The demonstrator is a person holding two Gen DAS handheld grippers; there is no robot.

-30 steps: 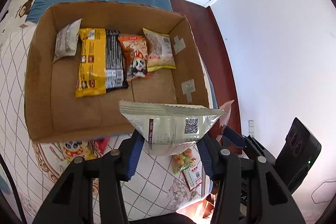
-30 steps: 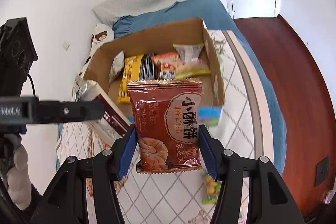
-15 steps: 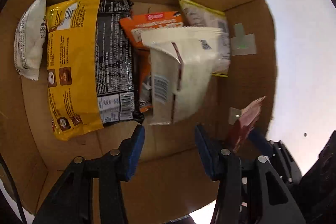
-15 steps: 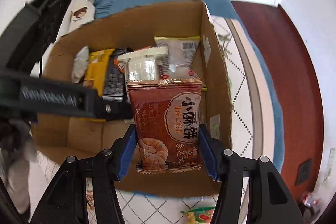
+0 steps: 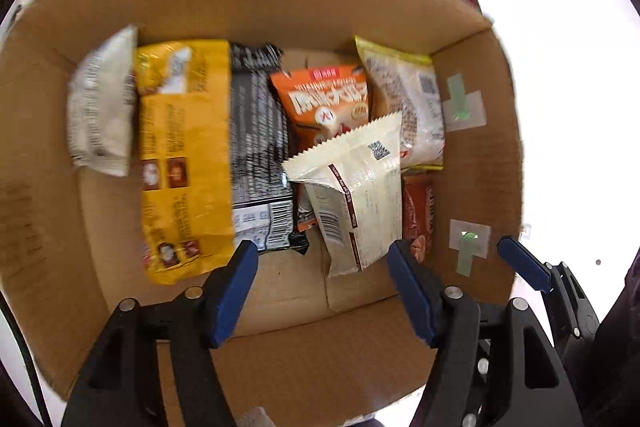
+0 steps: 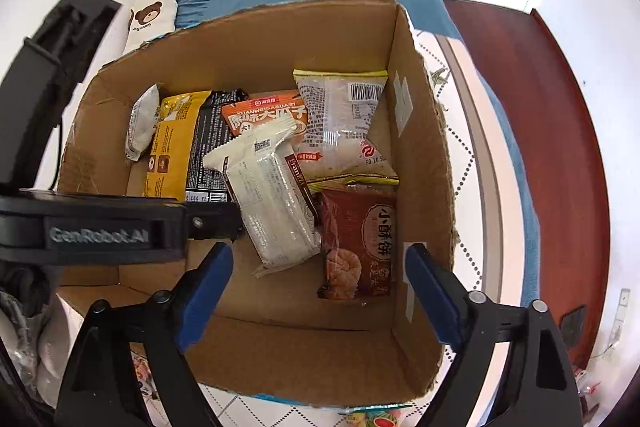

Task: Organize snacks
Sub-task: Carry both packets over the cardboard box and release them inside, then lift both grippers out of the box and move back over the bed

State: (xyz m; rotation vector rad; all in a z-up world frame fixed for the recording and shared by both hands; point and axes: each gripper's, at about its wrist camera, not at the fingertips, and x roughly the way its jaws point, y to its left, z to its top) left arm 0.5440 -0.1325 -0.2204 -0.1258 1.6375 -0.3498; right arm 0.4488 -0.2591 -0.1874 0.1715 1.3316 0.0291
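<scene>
Below, bare box floor [image 6: 280, 291] fronts both dropped packets.

Brown corrugated cardboard box [image 6: 420, 163] holds a cream-white foil snack packet [image 6: 276, 203] with a dark-red stripe, ahead of the blue-padded jaws. Right of it: red-brown biscuit pouch [image 6: 360, 243], white lettering. Left: yellow-and-black printed bag [image 5: 208, 155].

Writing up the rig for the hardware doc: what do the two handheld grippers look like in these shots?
Both match: the left gripper and right gripper each have black plastic bodies with triangular cut-outs, silver rivets at the pivots, and flat blue pads lining the jaws. Seen from the right wrist camera, the left gripper's body carries raised "GenRobot.AI" lettering. A thin black cable runs beside it. No sleeve or hand is clearly visible.
</scene>
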